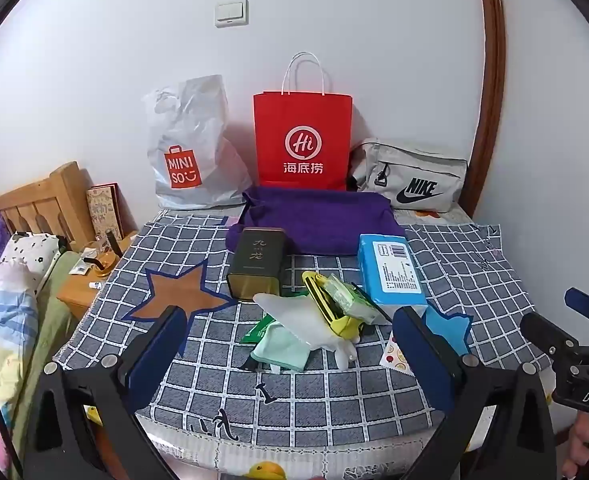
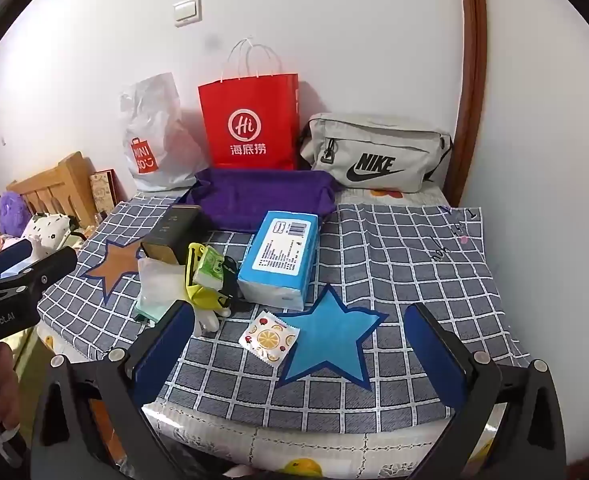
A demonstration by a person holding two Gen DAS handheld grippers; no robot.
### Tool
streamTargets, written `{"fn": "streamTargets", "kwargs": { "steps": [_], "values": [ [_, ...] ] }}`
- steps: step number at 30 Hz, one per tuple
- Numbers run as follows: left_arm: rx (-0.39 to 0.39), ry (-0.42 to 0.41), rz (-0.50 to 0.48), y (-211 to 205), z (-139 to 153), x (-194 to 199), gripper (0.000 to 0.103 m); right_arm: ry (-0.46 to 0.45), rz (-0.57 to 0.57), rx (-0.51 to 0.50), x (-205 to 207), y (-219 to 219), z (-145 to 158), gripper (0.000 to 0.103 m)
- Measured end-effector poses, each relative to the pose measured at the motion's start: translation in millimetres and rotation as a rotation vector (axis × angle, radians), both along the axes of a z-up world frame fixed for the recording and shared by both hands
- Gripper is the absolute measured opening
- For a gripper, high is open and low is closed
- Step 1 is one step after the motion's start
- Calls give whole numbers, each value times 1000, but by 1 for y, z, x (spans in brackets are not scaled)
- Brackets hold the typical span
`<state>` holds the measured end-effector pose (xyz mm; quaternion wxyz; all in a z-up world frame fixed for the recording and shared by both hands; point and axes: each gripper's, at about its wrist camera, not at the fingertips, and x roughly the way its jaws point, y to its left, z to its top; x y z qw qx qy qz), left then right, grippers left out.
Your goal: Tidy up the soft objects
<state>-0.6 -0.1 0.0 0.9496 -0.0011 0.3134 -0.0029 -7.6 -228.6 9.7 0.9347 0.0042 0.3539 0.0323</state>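
Note:
On the checked cloth (image 1: 334, 396) lies a pile: a white plastic glove (image 1: 302, 320), a mint cloth (image 1: 282, 346), a green packet (image 1: 260, 330), a yellow pouch (image 1: 328, 306) and a green tissue pack (image 2: 210, 268). A blue tissue pack (image 1: 390, 270) (image 2: 280, 258) lies to the right, a dark tin (image 1: 258, 262) to the left, a purple fabric bag (image 1: 318, 216) (image 2: 262, 196) behind. A small fruit-print sachet (image 2: 268, 338) lies near a blue star patch (image 2: 326, 340). My left gripper (image 1: 294, 356) is open just before the pile. My right gripper (image 2: 302, 354) is open above the sachet and star.
Against the wall stand a white Miniso plastic bag (image 1: 186, 148), a red paper bag (image 1: 302, 140) and a grey Nike pouch (image 1: 414, 178). A wooden headboard (image 1: 38, 200), nightstand (image 1: 82, 288) and bedding lie left. A wooden door frame (image 1: 490, 80) rises at right.

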Motion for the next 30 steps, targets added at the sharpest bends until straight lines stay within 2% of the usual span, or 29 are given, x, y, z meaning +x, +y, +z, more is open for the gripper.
{"fn": "streamTargets", "kwargs": {
  "steps": [1,13,30],
  "values": [
    [3,29,0,0,0,2,103,0,-1,3,-1,0,-1,103],
    [11,0,-8,-6,5,-3,103,-15,2,17,-7,0,6,103],
    [8,3,1,0,5,-4,103,-22,4,22,-6,-1,10,103]
  ]
}}
